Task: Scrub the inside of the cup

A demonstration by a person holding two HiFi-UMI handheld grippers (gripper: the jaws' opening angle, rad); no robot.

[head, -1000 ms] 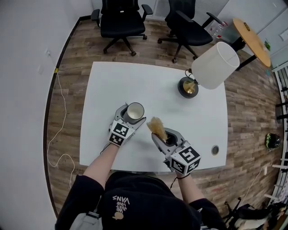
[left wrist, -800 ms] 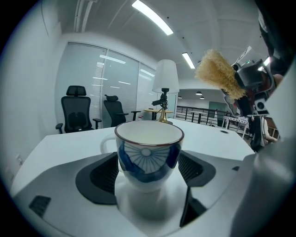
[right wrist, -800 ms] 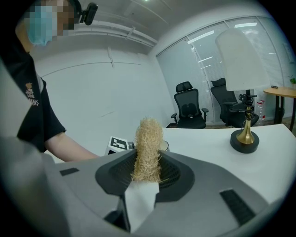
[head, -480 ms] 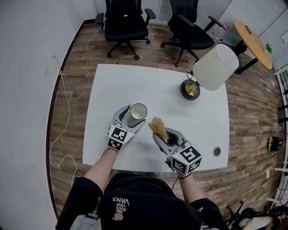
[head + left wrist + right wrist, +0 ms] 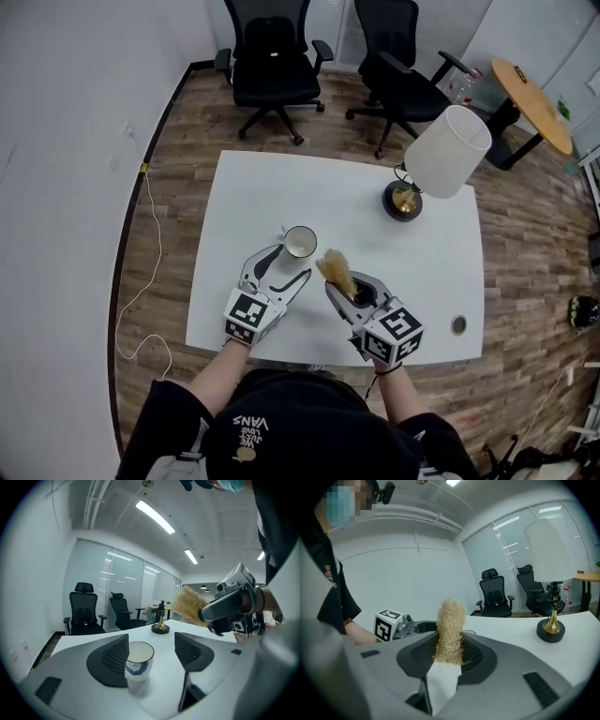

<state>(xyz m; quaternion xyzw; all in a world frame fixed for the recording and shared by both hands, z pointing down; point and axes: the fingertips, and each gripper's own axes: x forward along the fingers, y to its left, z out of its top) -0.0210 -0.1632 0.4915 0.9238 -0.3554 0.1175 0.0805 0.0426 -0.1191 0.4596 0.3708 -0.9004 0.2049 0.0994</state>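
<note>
With your left gripper [image 5: 291, 263] released, its jaws just narrowing on nothing, and the cup [image 5: 300, 242] standing free on the counter [image 5: 422, 272] just past them at frame centre, regrip it squarely before driving in the brush [image 5: 330, 265] your right gripper [image 5: 354, 287] clenches.

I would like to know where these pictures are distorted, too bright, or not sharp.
Head view: wide-angle, the table edges bow, light is even. Left gripper view: strong fisheye with black corners, ceiling strip lights glare, the cup looks smeared at its base. Right gripper view: same black corners, the brush is sharp, the lamp shade is washed out white.
</note>
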